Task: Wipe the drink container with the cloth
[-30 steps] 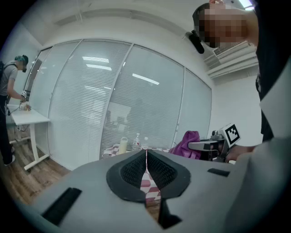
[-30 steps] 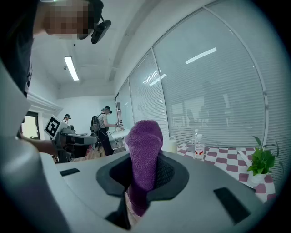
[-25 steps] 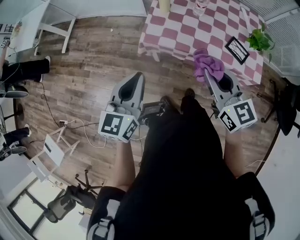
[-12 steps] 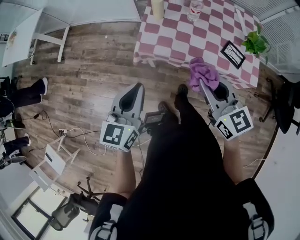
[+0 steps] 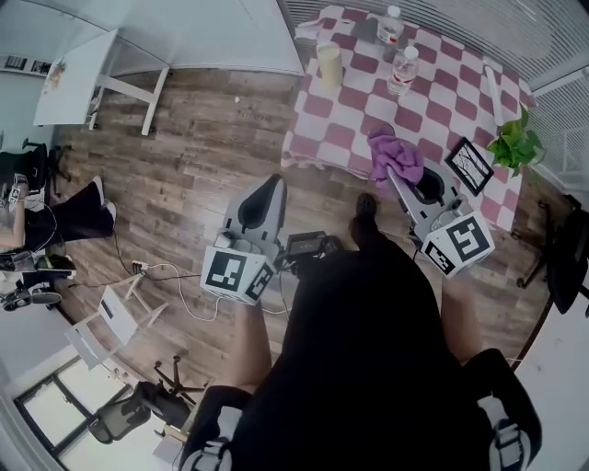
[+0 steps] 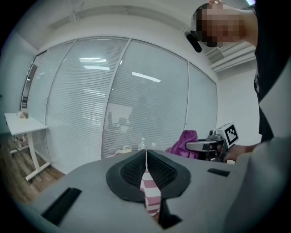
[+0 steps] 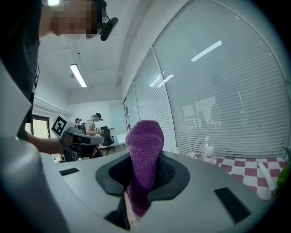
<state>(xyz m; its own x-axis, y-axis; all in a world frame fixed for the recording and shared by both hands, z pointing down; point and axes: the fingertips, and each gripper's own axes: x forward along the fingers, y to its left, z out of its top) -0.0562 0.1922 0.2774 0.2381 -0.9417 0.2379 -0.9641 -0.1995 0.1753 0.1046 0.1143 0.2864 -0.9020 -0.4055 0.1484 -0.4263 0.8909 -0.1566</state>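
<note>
A table with a pink-and-white checked cover (image 5: 354, 97) stands ahead of me. A cream cylindrical container (image 5: 329, 64) and two clear bottles (image 5: 402, 70) (image 5: 390, 24) stand upright on it. My right gripper (image 5: 392, 171) is shut on a purple cloth (image 5: 396, 155), which hangs over the table's near edge. In the right gripper view the cloth (image 7: 144, 150) bulges up between the pads, with the bottles (image 7: 208, 153) far ahead. My left gripper (image 5: 272, 181) hangs over the wooden floor left of the table, shut and empty. Its jaws meet in the left gripper view (image 6: 146, 153).
A framed picture (image 5: 469, 166), a potted plant (image 5: 513, 147) and a white strip (image 5: 491, 87) lie on the table's right side. A white desk (image 5: 81, 66) stands at the far left. Cables (image 5: 161, 272) and chair bases (image 5: 129, 405) lie on the floor at the lower left.
I have stepped toward the table. Both grippers moved forward, and the purple cloth now hangs over the table's near edge. More of the tabletop and the bottles shows.
</note>
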